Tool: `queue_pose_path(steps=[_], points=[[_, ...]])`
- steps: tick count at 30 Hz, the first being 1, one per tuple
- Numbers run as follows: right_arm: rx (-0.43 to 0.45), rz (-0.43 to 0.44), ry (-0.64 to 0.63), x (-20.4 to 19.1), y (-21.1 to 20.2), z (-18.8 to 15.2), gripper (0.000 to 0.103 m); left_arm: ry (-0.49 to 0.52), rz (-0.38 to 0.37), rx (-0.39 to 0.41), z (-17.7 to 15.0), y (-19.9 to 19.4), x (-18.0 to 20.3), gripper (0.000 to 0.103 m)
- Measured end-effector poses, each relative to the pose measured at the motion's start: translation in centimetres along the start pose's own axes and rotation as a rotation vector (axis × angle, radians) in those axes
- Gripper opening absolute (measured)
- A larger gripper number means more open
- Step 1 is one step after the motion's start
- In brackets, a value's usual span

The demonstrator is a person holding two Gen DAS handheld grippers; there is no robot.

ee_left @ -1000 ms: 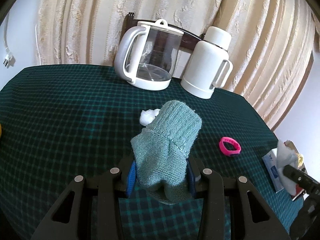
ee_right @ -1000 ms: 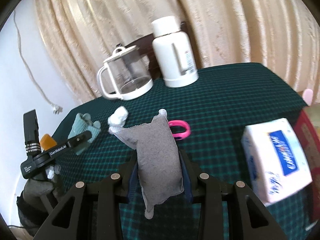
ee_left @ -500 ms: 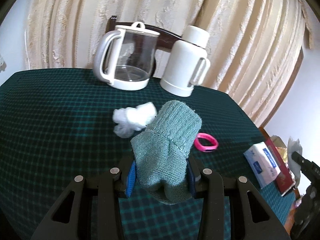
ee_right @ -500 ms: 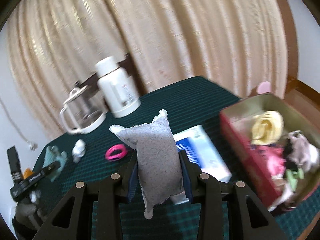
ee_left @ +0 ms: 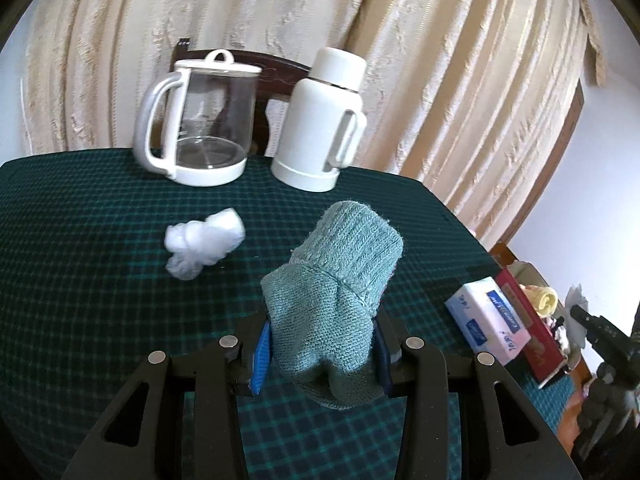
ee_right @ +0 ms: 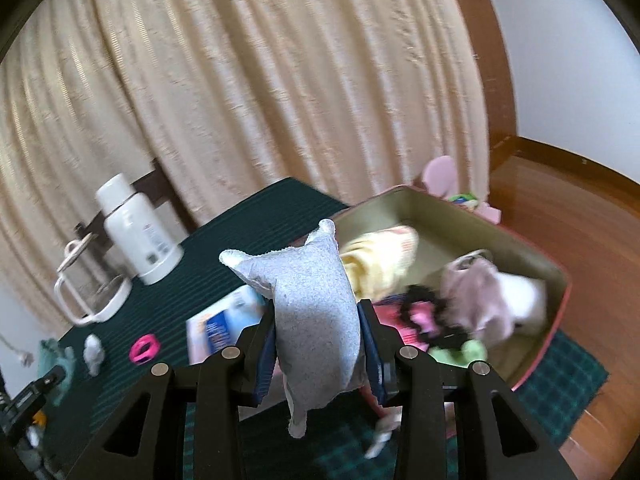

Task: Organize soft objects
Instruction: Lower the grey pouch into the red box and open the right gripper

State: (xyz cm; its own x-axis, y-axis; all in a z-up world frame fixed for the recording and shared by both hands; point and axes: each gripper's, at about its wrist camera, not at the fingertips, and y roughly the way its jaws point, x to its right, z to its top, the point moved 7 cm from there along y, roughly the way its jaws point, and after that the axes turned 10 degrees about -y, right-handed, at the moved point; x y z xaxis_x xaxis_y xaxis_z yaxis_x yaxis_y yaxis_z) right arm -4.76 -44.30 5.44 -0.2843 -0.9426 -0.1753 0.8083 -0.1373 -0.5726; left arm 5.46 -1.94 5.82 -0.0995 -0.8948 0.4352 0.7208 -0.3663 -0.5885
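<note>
Swung over the open box (ee_right: 558, 280), the right hand-held gripper (ee_right: 320, 344) clamps a speckled grey pouch (ee_right: 316, 320).

A lived-in home room, likely a dining corner: heavy cream curtains (ee_left: 460, 80) hang behind a surface under a dark green checked cloth (ee_left: 80, 240), a glass kettle (ee_left: 200, 120) and white thermos jug (ee_left: 320, 120) stand before a dark wooden chair back (ee_left: 276, 68), and polished wood floor (ee_right: 580, 208) shows beyond.
</note>
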Motion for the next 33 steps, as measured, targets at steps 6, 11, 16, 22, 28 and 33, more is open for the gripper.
queue_pose_path(steps=[6,11,16,22,28,33], points=[[-0.019,-0.059,0.049,3.4,0.9,-0.4,0.04,0.027,-0.018,-0.007,-0.2,0.3,2.0,0.041],[-0.057,-0.096,0.061,5.4,2.2,-0.8,0.04,0.054,-0.036,-0.015,-0.4,0.5,4.1,0.041],[-0.091,-0.098,0.056,6.3,3.0,-1.6,0.042,0.087,-0.051,-0.024,-0.8,0.9,6.2,0.041],[-0.058,-0.08,0.052,6.8,2.2,-1.2,0.062,0.128,-0.076,-0.045,-1.7,1.5,9.3,0.041],[0.019,-0.066,0.034,7.4,0.3,-0.4,0.066,0.174,-0.1,-0.078,-2.8,2.6,12.5,0.041],[0.06,-0.069,0.012,7.8,-0.8,-0.1,0.066,0.221,-0.129,-0.102,-3.9,3.3,15.6,0.041]])
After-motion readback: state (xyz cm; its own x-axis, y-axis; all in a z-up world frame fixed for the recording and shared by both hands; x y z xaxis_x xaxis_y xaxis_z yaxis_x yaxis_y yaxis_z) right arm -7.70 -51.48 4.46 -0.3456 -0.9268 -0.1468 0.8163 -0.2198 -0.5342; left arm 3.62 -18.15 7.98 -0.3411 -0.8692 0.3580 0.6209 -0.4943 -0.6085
